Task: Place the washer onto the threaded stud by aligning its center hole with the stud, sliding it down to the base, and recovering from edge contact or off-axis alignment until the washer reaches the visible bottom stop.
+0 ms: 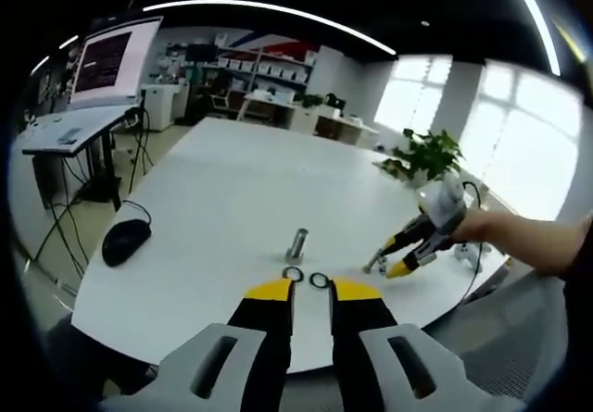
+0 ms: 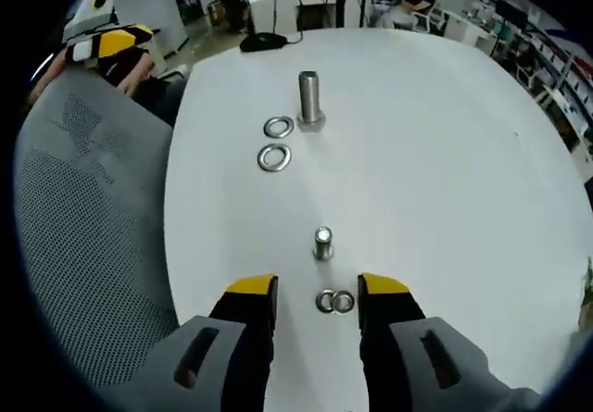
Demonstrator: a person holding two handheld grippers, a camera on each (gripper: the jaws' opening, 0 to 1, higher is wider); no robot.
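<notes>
Hovering right tool (image 2: 317,293) spread wide, two washers (image 2: 334,302) between its tips, short stud (image 2: 322,243) just ahead; left tool (image 1: 311,290) parted, gripping nothing

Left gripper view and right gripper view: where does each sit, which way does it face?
Left gripper view: on the left tool, facing across the white table at a stud; the right tool and a forearm enter from the right.
Right gripper view: on the right tool, facing a small stud.
Shared: table, both studs, washers.
</notes>
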